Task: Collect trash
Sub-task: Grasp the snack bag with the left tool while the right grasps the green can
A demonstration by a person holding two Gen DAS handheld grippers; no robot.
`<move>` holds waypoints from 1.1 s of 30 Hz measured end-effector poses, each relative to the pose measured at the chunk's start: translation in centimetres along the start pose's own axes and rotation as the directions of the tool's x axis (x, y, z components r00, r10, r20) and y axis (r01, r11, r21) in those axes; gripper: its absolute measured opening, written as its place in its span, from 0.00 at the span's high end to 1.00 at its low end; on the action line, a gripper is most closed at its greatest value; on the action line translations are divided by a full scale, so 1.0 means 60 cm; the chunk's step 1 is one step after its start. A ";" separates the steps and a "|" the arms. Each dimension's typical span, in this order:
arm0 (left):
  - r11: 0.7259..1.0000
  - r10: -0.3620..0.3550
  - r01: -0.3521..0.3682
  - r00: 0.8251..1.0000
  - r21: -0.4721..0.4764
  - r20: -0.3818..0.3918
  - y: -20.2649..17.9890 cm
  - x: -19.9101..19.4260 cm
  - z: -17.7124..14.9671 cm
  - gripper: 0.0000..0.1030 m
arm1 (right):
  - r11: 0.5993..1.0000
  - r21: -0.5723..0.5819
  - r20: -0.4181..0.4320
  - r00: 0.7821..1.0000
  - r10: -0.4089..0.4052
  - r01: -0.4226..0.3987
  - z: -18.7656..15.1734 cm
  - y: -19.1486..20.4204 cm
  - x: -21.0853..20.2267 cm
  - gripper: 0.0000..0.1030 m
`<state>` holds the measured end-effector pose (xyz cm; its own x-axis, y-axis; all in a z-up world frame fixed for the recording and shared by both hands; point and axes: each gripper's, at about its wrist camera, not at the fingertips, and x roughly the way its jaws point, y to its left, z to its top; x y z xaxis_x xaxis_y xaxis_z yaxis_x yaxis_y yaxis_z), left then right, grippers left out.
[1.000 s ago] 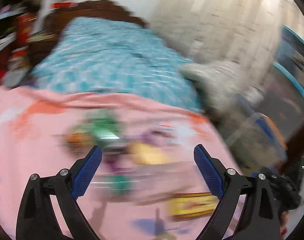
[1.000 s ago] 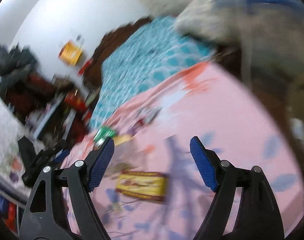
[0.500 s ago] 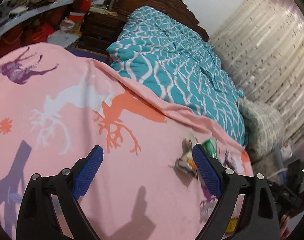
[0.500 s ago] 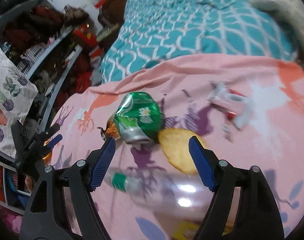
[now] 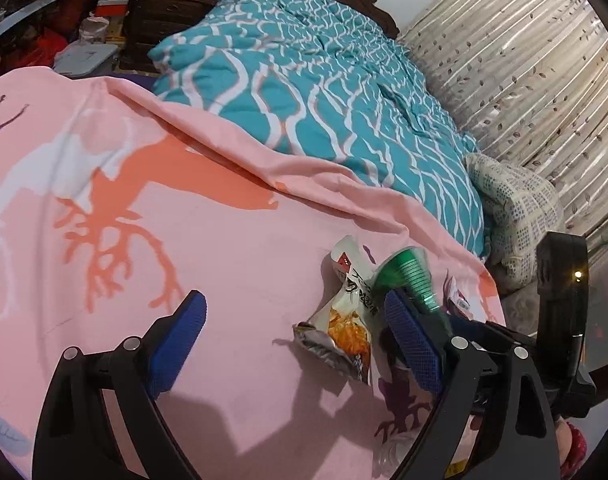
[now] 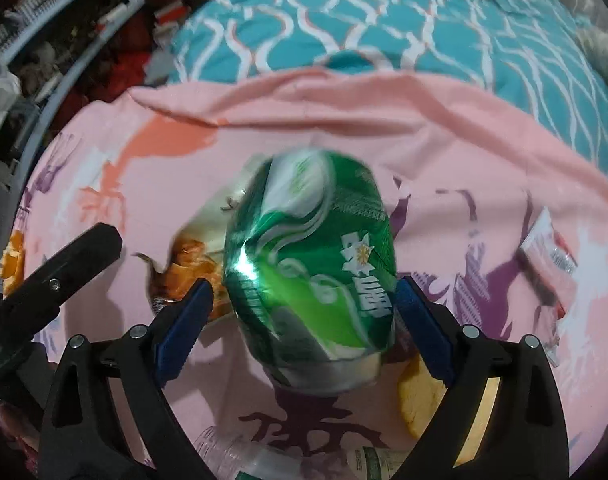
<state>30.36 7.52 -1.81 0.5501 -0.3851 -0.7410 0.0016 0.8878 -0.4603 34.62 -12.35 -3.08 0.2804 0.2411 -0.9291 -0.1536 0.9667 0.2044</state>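
Observation:
A dented green soda can (image 6: 311,264) lies on the pink deer-print sheet (image 6: 443,140). My right gripper (image 6: 304,312) is open, its blue pads on either side of the can, apart from it. The can also shows in the left wrist view (image 5: 407,276), just beyond my left gripper's right pad. A crumpled snack wrapper (image 5: 343,320) lies beside the can and shows in the right wrist view (image 6: 192,248). My left gripper (image 5: 296,336) is open and empty above bare sheet, left of the wrapper.
A red-and-white wrapper (image 6: 551,252), a yellow packet (image 6: 419,400) and a clear plastic bottle (image 6: 264,460) lie near the can. A teal patterned duvet (image 5: 323,92) covers the bed's far half. Cluttered shelves (image 6: 64,40) stand at the left; a curtain (image 5: 523,60) hangs at the right.
My right gripper has moved closer to the green can, which now sits between its pads. My left gripper has shifted slightly toward the wrapper and can.

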 end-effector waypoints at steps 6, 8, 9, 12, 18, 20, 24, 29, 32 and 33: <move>1.000 0.000 0.001 0.999 0.024 -0.041 -0.017 0.041 0.004 0.16 | 0.994 0.060 0.062 0.995 0.084 -0.088 -0.002 -0.044 -0.027 0.36; 0.999 0.005 -0.002 0.998 0.050 -0.064 -0.026 0.056 -0.003 0.16 | 0.988 0.084 0.094 0.988 0.122 -0.130 -0.001 -0.057 -0.041 0.45; 0.998 0.006 -0.001 0.997 0.059 -0.073 -0.030 0.061 -0.006 0.16 | 0.984 0.099 0.103 0.985 0.138 -0.149 -0.002 -0.065 -0.048 0.50; 0.992 0.023 -0.013 0.996 0.124 -0.086 -0.052 0.071 -0.017 0.22 | 0.965 0.161 0.132 0.973 0.189 -0.209 -0.009 -0.091 -0.060 0.54; 0.972 0.080 -0.054 0.991 0.229 -0.107 -0.088 0.082 -0.042 0.61 | 0.940 0.224 0.147 0.962 0.229 -0.258 -0.039 -0.130 -0.068 0.55; 0.969 0.079 -0.048 0.990 0.240 -0.121 -0.096 0.084 -0.049 0.73 | 0.943 0.225 0.147 0.965 0.218 -0.247 -0.047 -0.137 -0.071 0.55; 0.967 0.080 -0.052 0.991 0.250 -0.105 -0.105 0.079 -0.058 0.75 | 0.945 0.234 0.116 0.971 0.208 -0.230 -0.054 -0.150 -0.066 0.55; 0.980 0.040 -0.030 0.998 0.195 -0.048 -0.095 0.027 -0.053 0.76 | 0.899 0.286 0.127 0.943 0.308 -0.333 -0.064 -0.159 -0.047 0.77; 0.986 -0.005 -0.001 0.999 0.167 0.039 -0.083 -0.042 -0.048 0.76 | 0.867 0.282 0.207 0.909 0.362 -0.410 -0.073 -0.156 -0.077 0.79; 0.987 -0.024 0.012 0.997 0.163 0.068 -0.080 -0.068 -0.050 0.76 | 0.859 0.277 0.231 0.898 0.375 -0.430 -0.077 -0.155 -0.091 0.79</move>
<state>25.60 4.04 1.95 0.6051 -0.3881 -0.6951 0.1447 0.9122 -0.3833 30.11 -23.04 -1.33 0.4127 0.5989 -0.6863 0.0099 0.7504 0.6609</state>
